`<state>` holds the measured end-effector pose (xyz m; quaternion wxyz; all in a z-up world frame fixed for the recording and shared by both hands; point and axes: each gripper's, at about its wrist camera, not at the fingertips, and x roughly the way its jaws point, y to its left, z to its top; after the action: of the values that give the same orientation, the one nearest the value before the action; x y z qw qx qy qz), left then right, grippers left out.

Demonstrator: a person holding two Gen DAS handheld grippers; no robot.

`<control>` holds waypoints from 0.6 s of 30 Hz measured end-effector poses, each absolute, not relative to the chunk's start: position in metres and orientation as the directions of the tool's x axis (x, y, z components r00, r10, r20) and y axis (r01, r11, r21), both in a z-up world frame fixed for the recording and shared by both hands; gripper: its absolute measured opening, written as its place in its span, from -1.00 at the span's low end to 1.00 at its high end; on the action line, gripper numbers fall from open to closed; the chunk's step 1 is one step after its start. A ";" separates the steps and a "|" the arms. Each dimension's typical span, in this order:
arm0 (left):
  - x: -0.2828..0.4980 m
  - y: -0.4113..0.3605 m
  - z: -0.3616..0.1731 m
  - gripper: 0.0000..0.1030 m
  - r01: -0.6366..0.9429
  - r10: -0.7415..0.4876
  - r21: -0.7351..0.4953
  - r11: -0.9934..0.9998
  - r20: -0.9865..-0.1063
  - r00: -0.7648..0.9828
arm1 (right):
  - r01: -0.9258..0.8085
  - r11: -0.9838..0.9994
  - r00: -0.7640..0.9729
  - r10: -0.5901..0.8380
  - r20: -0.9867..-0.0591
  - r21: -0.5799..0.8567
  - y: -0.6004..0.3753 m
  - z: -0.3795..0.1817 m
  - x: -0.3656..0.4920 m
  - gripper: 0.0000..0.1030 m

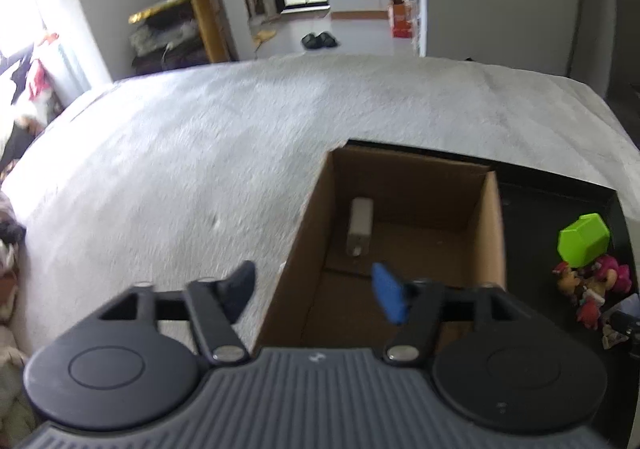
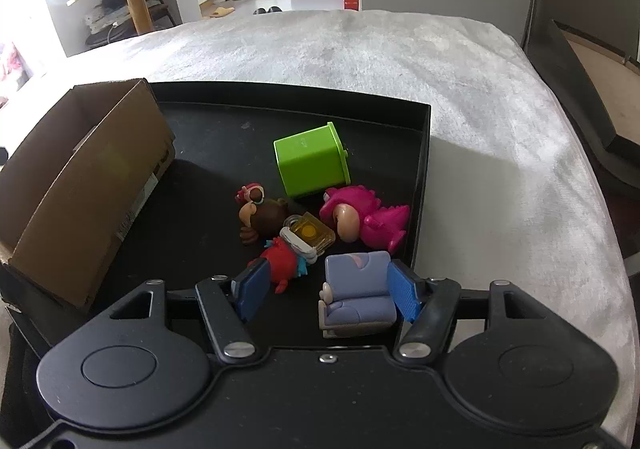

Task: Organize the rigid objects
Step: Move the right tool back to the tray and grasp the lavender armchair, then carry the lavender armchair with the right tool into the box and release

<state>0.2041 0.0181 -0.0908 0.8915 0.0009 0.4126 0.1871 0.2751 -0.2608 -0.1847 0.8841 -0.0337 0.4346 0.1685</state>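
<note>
Hovering over the open brown cardboard box [image 1: 404, 217], the left gripper [image 1: 316, 289] has its fingers spread and empty; a small white rectangular block [image 1: 360, 227] already lies on the box floor. To the right, on the black tray [image 2: 420, 177], the right gripper [image 2: 328, 289] is released too, straddling the lilac plastic armchair toy [image 2: 358, 289], near the red figurine [image 2: 282, 263], magenta dinosaur [image 2: 366, 219] and green cube [image 2: 310, 165]. Likely next: clench on the armchair, lift, carry boxward.
</note>
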 end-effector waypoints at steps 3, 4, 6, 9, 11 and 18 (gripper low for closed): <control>0.207 0.004 -0.087 0.42 -0.296 0.313 0.160 0.942 -0.741 0.594 | -0.332 0.940 0.575 0.263 -0.775 0.073 -0.261 -0.186 0.275 0.27; 0.208 0.001 -0.087 0.42 -0.285 0.305 0.159 0.945 -0.745 0.594 | -0.332 0.940 0.577 0.267 -0.772 0.077 -0.262 -0.187 0.276 0.27; 0.210 -0.005 -0.087 0.42 -0.276 0.299 0.159 0.948 -0.748 0.593 | -0.331 0.940 0.581 0.269 -0.768 0.079 -0.264 -0.189 0.277 0.25; 0.211 -0.012 -0.088 0.42 -0.263 0.290 0.160 0.951 -0.752 0.592 | -0.330 0.941 0.573 0.266 -0.775 0.079 -0.265 -0.192 0.279 0.18; 0.210 -0.016 -0.088 0.42 -0.253 0.287 0.164 0.953 -0.755 0.589 | -0.326 0.942 0.572 0.266 -0.776 0.083 -0.267 -0.194 0.279 0.01; 0.205 -0.015 -0.091 0.43 -0.256 0.284 0.159 0.953 -0.760 0.584 | -0.371 0.924 0.548 0.301 -0.781 0.095 -0.258 -0.199 0.271 -0.19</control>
<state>0.2053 -0.0149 -0.0905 0.8899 0.0162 0.4298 0.1519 0.2714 -0.2583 -0.1994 0.8787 -0.0405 0.4355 0.1912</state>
